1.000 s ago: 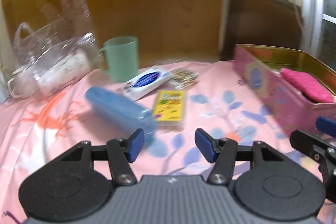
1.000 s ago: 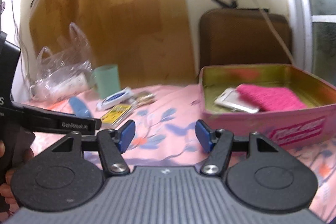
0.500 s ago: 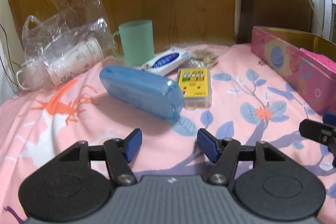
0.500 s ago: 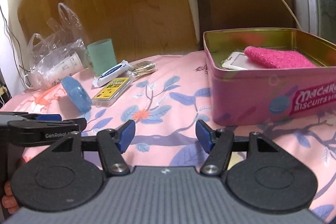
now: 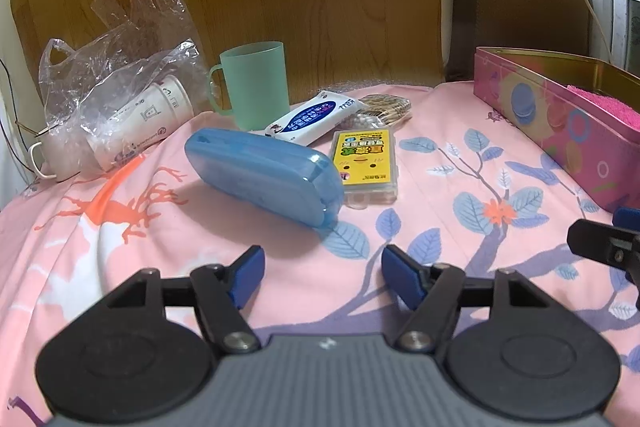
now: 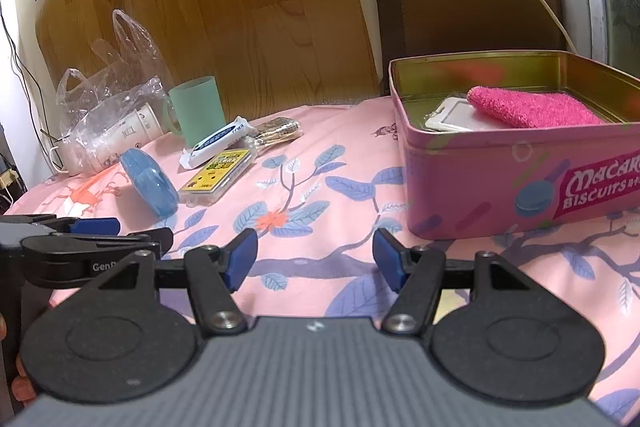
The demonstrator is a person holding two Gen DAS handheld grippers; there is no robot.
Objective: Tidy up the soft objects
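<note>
The left hand-held gripper (image 5: 322, 277) – empty, jaws opening – faces the blue case (image 5: 264, 177) just ahead.

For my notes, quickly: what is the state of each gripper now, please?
Left gripper: jaws opening, nothing between them.
Right gripper: open, holding nothing.

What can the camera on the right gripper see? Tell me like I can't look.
The right gripper, open and holding nothing, hovers over a pink flowery cloth. To its right sits a pink biscuit tin holding a fuzzy pink cloth.
</note>
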